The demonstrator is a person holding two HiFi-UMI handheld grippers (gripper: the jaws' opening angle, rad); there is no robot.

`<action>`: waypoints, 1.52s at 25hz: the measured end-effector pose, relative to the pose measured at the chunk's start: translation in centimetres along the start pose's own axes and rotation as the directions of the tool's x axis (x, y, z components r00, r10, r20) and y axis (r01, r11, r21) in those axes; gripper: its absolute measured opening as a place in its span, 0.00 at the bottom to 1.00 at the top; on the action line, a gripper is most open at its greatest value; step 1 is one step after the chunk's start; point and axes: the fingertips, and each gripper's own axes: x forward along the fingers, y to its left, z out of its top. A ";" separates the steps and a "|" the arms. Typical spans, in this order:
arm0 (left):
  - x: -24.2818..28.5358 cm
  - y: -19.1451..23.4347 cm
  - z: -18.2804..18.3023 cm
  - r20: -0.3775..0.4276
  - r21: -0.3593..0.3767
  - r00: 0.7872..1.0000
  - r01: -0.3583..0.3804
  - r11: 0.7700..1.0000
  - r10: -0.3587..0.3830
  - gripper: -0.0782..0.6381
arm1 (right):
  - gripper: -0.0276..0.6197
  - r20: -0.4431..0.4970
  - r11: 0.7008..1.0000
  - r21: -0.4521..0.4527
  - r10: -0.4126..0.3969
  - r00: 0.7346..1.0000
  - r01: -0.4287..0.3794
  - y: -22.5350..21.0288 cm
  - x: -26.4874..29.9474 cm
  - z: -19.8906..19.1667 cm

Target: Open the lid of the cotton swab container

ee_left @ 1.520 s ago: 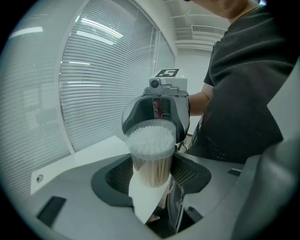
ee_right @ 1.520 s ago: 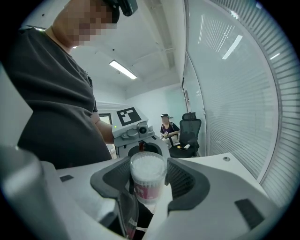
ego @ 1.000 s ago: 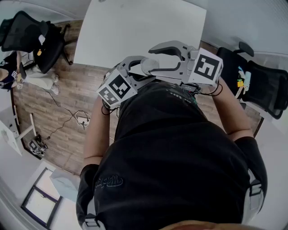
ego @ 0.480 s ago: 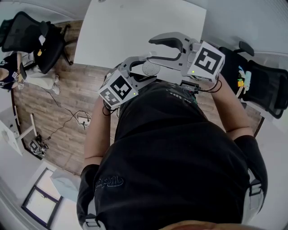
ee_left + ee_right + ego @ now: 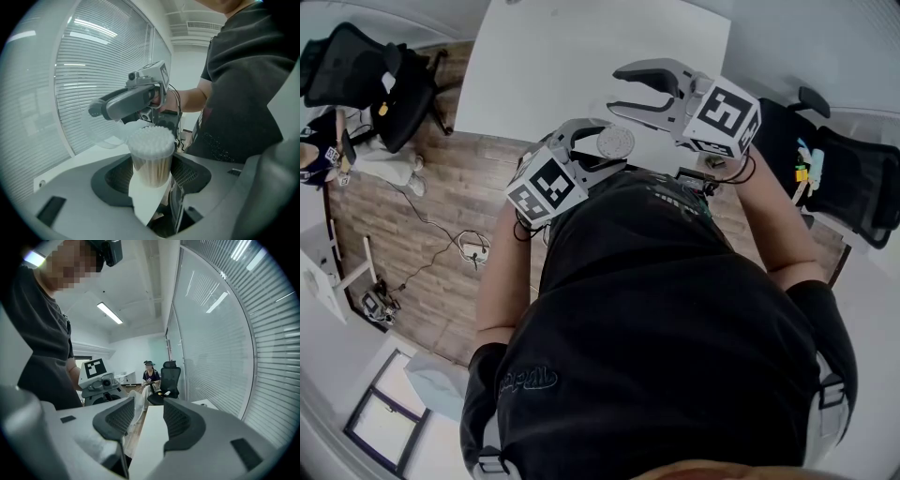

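Observation:
My left gripper (image 5: 598,150) is shut on the cotton swab container (image 5: 614,142), a clear round tub that stands upright between its pads (image 5: 150,157), packed with white-tipped swabs and a white label below. The swab tips are bare. My right gripper (image 5: 621,89) hovers apart from the tub, over the white table (image 5: 553,66). Its jaws have just been closing, with the clear lid (image 5: 105,133) between them. In the right gripper view the lid (image 5: 131,416) shows only as a faint film by the left jaw.
Black office chairs stand at the left (image 5: 366,75) and right (image 5: 844,178) of the table. Cables (image 5: 469,246) lie on the wooden floor. A seated person (image 5: 150,376) is far behind. Window blinds (image 5: 93,70) line one wall.
My right gripper has drawn away from the tub toward the table, taking the clear lid with it, so the swab tips now show. The left gripper and tub have stayed still.

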 end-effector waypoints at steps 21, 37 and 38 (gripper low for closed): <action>0.2 0.1 -0.4 -0.009 -0.006 1.000 0.005 1.000 -0.005 0.47 | 0.36 -0.035 0.999 0.049 -0.019 0.999 0.021 -0.3 0.8 -2.7; -0.6 3.2 -0.4 0.042 -0.140 0.982 -0.175 0.975 0.182 0.47 | 0.19 -0.028 0.980 0.063 -0.188 0.982 0.190 -2.3 -1.1 -3.6; -0.6 3.3 -0.4 0.045 -0.147 0.981 -0.181 0.973 0.189 0.47 | 0.17 -0.030 0.979 0.067 -0.192 0.981 0.194 -2.2 -1.0 -3.8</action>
